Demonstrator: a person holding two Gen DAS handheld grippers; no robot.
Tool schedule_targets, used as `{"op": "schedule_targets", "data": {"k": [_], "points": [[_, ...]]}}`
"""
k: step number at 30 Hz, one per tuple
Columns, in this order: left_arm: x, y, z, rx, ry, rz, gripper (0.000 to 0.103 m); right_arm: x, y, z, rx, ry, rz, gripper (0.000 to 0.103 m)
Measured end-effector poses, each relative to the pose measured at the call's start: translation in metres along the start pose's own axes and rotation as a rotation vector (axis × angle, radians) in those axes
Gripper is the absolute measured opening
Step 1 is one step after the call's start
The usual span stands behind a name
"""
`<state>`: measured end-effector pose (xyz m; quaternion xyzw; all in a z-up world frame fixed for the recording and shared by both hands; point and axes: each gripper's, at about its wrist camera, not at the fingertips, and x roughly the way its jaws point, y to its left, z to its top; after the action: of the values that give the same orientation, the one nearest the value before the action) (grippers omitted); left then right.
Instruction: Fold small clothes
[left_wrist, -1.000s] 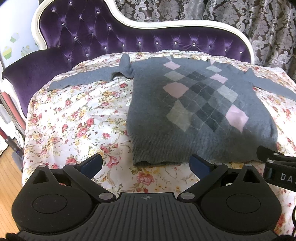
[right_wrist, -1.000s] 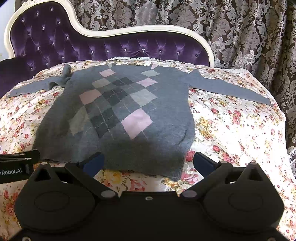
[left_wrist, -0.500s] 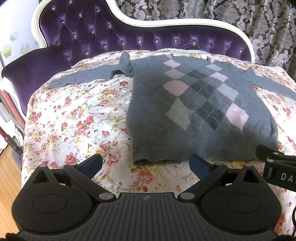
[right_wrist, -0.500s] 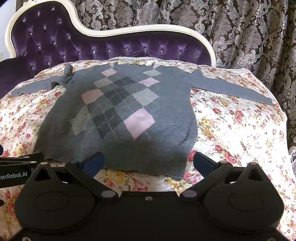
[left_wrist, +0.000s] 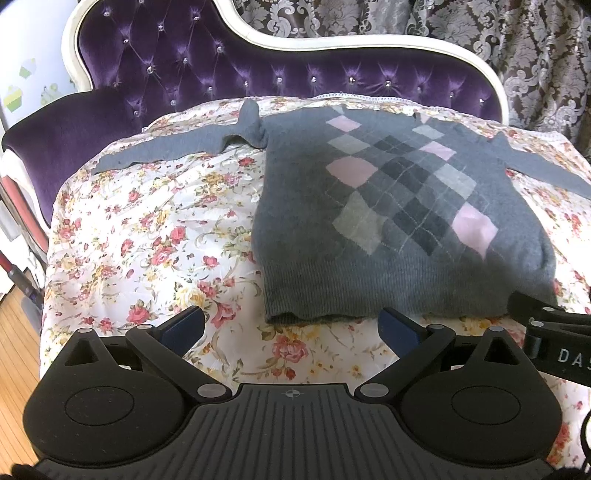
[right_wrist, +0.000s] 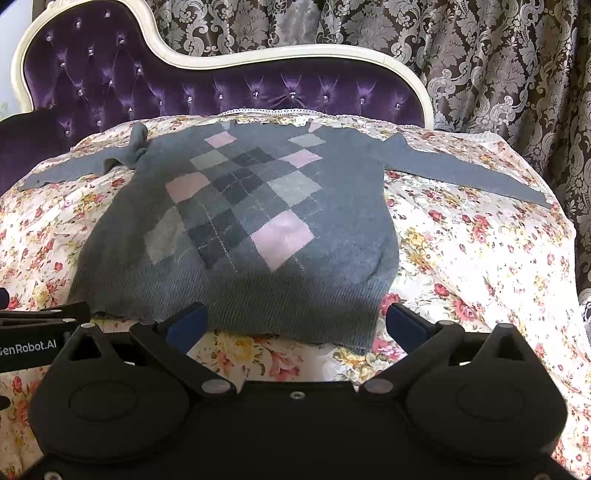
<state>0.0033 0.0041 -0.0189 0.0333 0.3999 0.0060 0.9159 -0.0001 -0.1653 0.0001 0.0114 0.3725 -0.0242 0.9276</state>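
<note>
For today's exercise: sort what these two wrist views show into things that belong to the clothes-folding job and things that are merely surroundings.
Belong to the job:
- grey argyle sweater, spread flat, sleeves out
- left gripper, open, empty
- right gripper, open, empty

Merely surroundings:
- floral bedspread under the sweater
- purple tufted headboard
- patterned curtain

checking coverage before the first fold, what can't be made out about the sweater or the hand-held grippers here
- Left wrist view: the argyle sweater loses its right sleeve end at the frame edge.
- Left wrist view: the right hand-held gripper shows one finger only; its lettering is cut off.
- Right wrist view: the blue pad covers some hem.
- Both views: the sweater's back lies hidden against the floral bedspread.
</note>
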Motion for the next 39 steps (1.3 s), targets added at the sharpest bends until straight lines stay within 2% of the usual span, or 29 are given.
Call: {"op": "schedule_targets", "data": {"k": [26, 32, 37, 39], "points": [[0.003, -0.002, -0.003, -0.007, 0.017, -0.009, 0.101, 0.004, 0.002, -0.003, 0.007, 0.038, 0.024, 0.102], [0.008, -0.002, -0.009, 0.001, 0.038, -0.020, 0.101, 0.011, 0.005, -0.007, 0.000, 0.097, 0.036, 0.102], [0.014, 0.000, -0.019, 0.016, 0.075, -0.020, 0.100, 0.022, 0.003, -0.017, 0.008, 0.193, 0.049, 0.102], [0.015, 0.002, -0.020, 0.013, 0.083, -0.026, 0.091, 0.027, 0.002, -0.021, 0.005, 0.237, 0.040, 0.102]]}}
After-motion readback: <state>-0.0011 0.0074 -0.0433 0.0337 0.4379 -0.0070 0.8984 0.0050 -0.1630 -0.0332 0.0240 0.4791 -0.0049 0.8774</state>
